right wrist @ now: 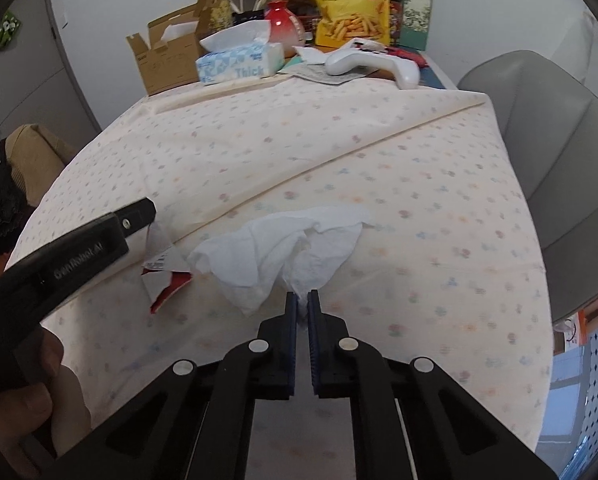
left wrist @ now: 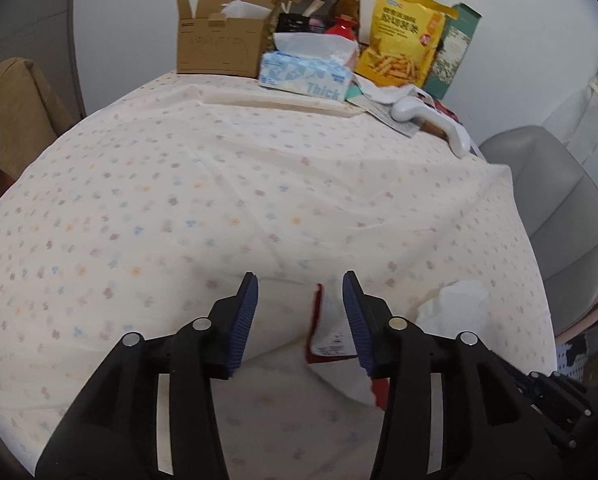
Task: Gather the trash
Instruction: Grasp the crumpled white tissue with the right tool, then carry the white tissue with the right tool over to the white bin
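Two pieces of trash: a crumpled white tissue (right wrist: 287, 248) and a torn red-and-white wrapper (right wrist: 165, 270) lie on the tablecloth (right wrist: 379, 184), both near the front edge of the table, the wrapper to the left of the tissue and almost touching it.
Right gripper (right wrist: 303, 300): its jaws are together on the near tip of the tissue; only a thin fold of paper is between the pads.
Left gripper (left wrist: 299, 284): its jaws stand apart around the wrapper; the right pad looks just beside the wrapper edge, the left pad is clear of it, so nothing is clamped there yet.
Risk, tissue: the grip takes only a small corner, so I judge the paper may tear or slide out when it is lifted.
Risk, cloth: the pads are very low over the thin tablecloth; if a fold of cloth is caught with the tissue, a lift could drag the cloth.
Risk, far edge: a dragged cloth could pull the tissue box (right wrist: 239, 64) and the cardboard box (right wrist: 167, 60) that stand on it there.
Risk, wrapper: it stands partly upright and is light; closing off-centre may push it flat or away instead of gripping it.
Risk, crowding: both grippers work close together, so they may bump.
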`<state>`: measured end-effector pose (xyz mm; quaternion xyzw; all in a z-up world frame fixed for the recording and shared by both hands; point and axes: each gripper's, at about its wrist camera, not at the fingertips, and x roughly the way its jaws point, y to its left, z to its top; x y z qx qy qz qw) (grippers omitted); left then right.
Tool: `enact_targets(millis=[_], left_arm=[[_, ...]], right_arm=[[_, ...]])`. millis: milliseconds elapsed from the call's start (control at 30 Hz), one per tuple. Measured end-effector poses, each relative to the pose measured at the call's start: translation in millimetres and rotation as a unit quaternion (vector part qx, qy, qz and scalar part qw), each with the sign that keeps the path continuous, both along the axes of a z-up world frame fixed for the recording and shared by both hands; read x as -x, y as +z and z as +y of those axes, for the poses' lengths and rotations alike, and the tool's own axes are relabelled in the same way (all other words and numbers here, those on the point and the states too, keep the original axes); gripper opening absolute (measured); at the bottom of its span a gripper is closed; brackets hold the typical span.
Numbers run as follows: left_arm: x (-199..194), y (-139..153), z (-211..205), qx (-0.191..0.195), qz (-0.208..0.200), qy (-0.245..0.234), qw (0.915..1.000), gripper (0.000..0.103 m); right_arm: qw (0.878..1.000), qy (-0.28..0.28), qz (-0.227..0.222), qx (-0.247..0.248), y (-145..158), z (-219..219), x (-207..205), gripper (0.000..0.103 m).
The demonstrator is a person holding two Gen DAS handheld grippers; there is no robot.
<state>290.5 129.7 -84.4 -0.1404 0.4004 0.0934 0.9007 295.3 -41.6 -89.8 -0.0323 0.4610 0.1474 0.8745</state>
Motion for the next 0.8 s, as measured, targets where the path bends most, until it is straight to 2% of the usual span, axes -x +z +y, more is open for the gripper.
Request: enact_targets(millis=[67,100,133,167,267,533,800], left_arm=[[-4.8,-6.5,-6.6,-0.006,0.014,-0.006,0.9999,0.046],[-6.8,-10.5,-8.9,-0.007,0.021,-0.008,0.9997,0.042],[-7.4,-13.2,-10.2,-0.006,0.025,-0.009,0.9996,0.034],[-7.5,-14.2,-11.1,-0.007,0.027,-0.009,0.9996,0.015],[-4.3,-7.4,-17.8,-0.019,0.016,-0.015,0.9996,0.005],[18.1,20.7,-27.8,-0.035,-0.010,-0.011,0.9993,0.003],[49.6,42.5,-57.0,-0.044,-0.030,-0.025,0.9983,0.003]], right_arm=[[1.000,-0.006,-0.001,0.000,1.3,-7.1,-1.0,0.006],[1.000,-0.009,-0.001,0.000,1.8,-11.0,-1.0,0.006],[1.000,-0.012,0.000,0.000,2.0,-13.8,-1.2,0.006],[1.000,-0.015,0.001,0.000,1.9,-16.9,-1.1,0.006],[1.000,-0.020,0.002,-0.003,3.2,-23.1,1.0,0.006],[0.999,-0.025,-0.020,-0.011,26.0,-34.7,23.2,0.006],[0.998,-0.037,-0.044,-0.016,50.3,-59.5,59.5,0.006]])
